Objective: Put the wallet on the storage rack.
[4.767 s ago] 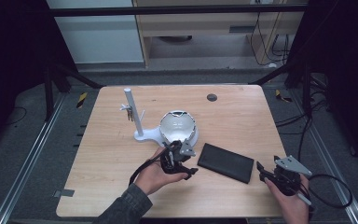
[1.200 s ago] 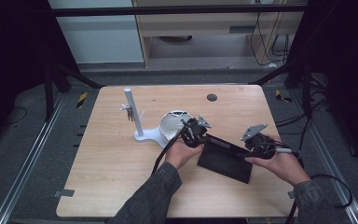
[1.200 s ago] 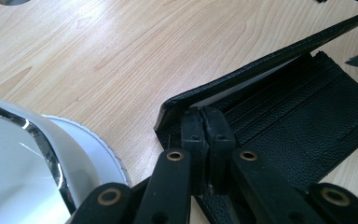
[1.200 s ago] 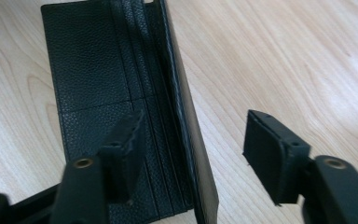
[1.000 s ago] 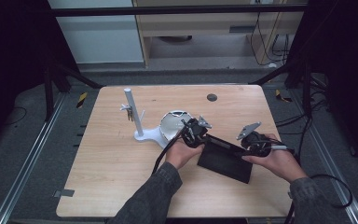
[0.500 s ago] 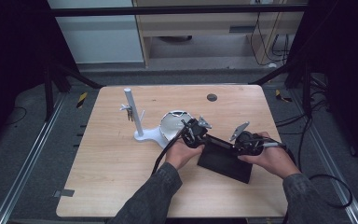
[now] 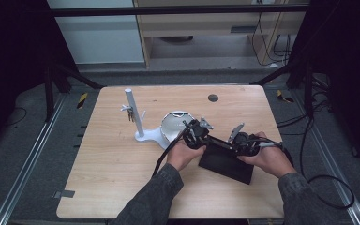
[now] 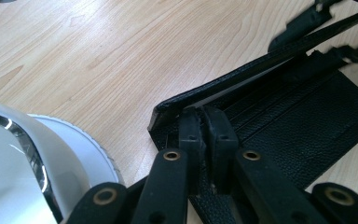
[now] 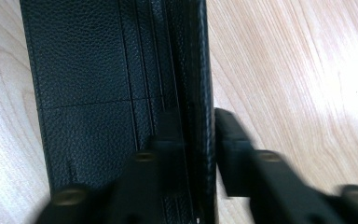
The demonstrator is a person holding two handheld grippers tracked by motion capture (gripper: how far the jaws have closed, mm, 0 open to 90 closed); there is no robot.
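1. The table (image 7: 108,187) was pale, smooth wood grain.
2. The wallet (image 7: 227,161), flat pebbled black leather, lay just right of the round white mirror (image 7: 173,124).
3. The left gripper (image 8: 204,128) was clamped on the wallet's lower layer.
4. The right gripper (image 9: 198,133) had just been closing, its jaws straddling the raised flap.

A light wooden table (image 7: 122,187) fills the middle of the frame, standing on dark grey carpet (image 7: 23,154). Metal rails (image 7: 26,168) run along the floor at lower left and lower right. Along the top stand a pale cabinet (image 7: 108,37) and a wooden bench (image 7: 206,28); the upper corners are dark.
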